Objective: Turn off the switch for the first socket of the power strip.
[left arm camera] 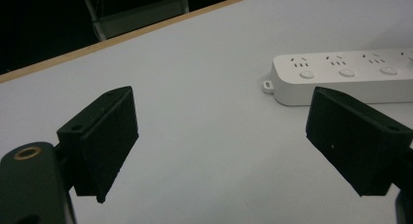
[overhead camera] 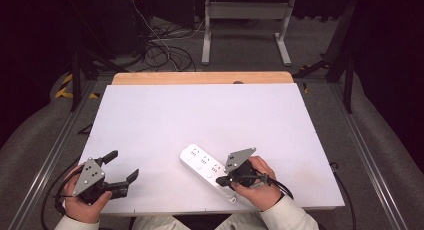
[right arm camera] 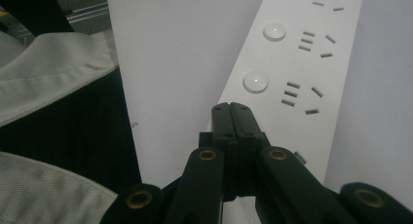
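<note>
A white power strip point(overhead camera: 202, 165) lies slantwise on the white table near its front edge, with round buttons beside its sockets. My right gripper point(overhead camera: 220, 181) is shut with nothing between its jaws. In the right gripper view its closed tips point(right arm camera: 235, 109) sit over the near part of the strip point(right arm camera: 292, 63), just below one round button; whether they touch it I cannot tell. My left gripper point(overhead camera: 124, 165) stands open at the table's front left, apart from the strip. In the left gripper view its jaws point(left arm camera: 224, 136) are wide apart and empty, with the strip point(left arm camera: 341, 75) lying beyond them at the right.
The white table top point(overhead camera: 200, 115) has a wooden strip point(overhead camera: 200, 78) along its far edge. Behind it, cables point(overhead camera: 160, 50) and a white desk frame point(overhead camera: 245, 20) are on the floor. The person's light sleeve point(right arm camera: 48, 63) shows beside the table's front edge.
</note>
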`<state>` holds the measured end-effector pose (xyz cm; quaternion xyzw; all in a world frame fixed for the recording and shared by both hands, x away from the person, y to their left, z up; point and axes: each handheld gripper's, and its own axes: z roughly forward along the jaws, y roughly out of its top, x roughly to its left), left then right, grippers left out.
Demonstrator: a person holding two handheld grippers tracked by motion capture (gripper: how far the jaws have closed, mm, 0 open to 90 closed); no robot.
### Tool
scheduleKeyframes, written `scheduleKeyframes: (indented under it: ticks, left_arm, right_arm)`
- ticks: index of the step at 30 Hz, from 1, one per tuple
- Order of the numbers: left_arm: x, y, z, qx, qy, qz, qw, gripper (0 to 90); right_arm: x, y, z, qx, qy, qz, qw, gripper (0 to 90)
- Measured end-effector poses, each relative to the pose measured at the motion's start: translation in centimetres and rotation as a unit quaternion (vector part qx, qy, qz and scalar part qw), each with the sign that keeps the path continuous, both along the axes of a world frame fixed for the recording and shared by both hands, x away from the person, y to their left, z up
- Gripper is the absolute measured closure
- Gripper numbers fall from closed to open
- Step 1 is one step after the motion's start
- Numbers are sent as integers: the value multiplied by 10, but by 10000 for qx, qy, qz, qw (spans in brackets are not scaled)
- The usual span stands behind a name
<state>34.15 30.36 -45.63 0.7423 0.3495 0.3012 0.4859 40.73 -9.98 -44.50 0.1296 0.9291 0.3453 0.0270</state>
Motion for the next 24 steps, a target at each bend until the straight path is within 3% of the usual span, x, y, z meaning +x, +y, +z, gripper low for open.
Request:
scheduleKeyframes:
  ticks: [24]
  left_arm:
    - [0,0,0,9,22,23,10000,122]
  right_arm:
    - [-2,3,-5,-134,-87,19,9999,900]
